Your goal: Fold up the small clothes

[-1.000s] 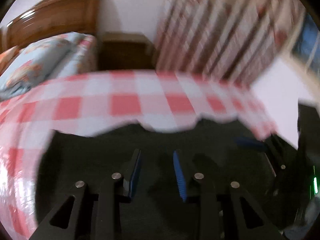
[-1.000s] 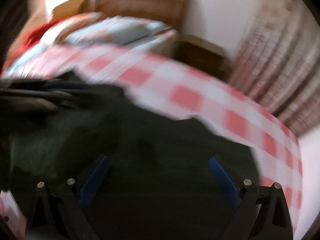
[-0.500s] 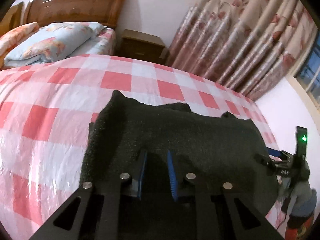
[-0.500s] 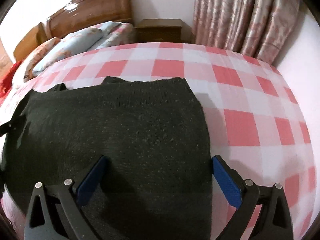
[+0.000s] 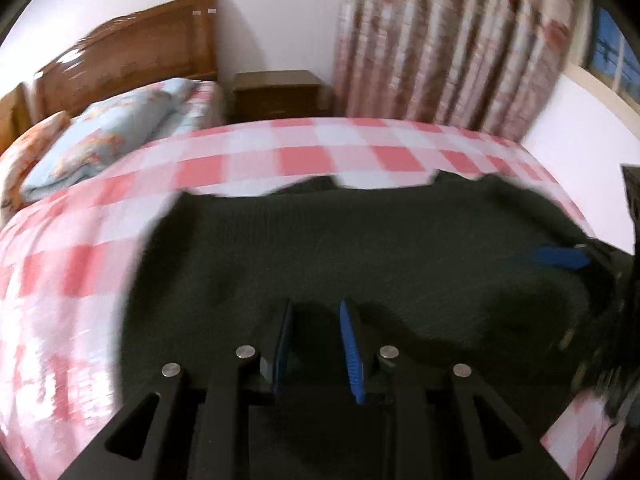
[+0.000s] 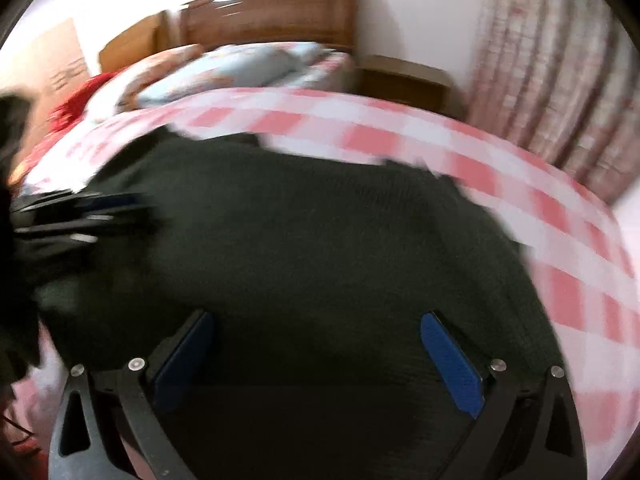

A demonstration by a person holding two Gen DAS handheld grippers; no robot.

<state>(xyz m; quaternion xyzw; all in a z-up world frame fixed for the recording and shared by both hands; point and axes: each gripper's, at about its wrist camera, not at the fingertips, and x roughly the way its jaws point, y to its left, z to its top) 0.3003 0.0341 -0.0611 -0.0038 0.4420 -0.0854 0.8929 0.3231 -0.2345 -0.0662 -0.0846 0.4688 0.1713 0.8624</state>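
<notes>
A: Start at the fingers. How do they stand?

B: The left gripper [image 5: 316, 344] has its blue-padded fingers [image 5: 350, 354] a narrow gap apart and the gap is widening; whether any cloth sits between them I cannot tell through the blur. The right gripper [image 6: 320, 360] has its fingers [image 6: 450, 364] spread wide, nothing pinched, just above the dark knit garment [image 6: 312, 248].

A: And the garment itself?

B: It lies flat on the bed [image 5: 80, 264], dark green-black, filling the lower middle of both views. Its far edge is uneven, with a few small points sticking out onto the bedspread.

A: What is the surface like?

B: A pink-and-white checked bedspread [image 6: 580, 280], smooth. Farther up the bed are a pale blue floral pillow [image 5: 112, 140] and an orange one beside it, against a wooden headboard [image 5: 140, 56]. A small wooden nightstand [image 5: 278, 94] stands between the bed and floral curtains [image 5: 452, 48]. A window [image 5: 616, 60] shows at the far right.

A: Anything in the way?

B: Each gripper shows at the edge of the other's view, over the garment's side. Something red [image 6: 76, 100] lies at the bed's far left.

A: Pose?

B: Both point steeply down at the garment, side by side.
</notes>
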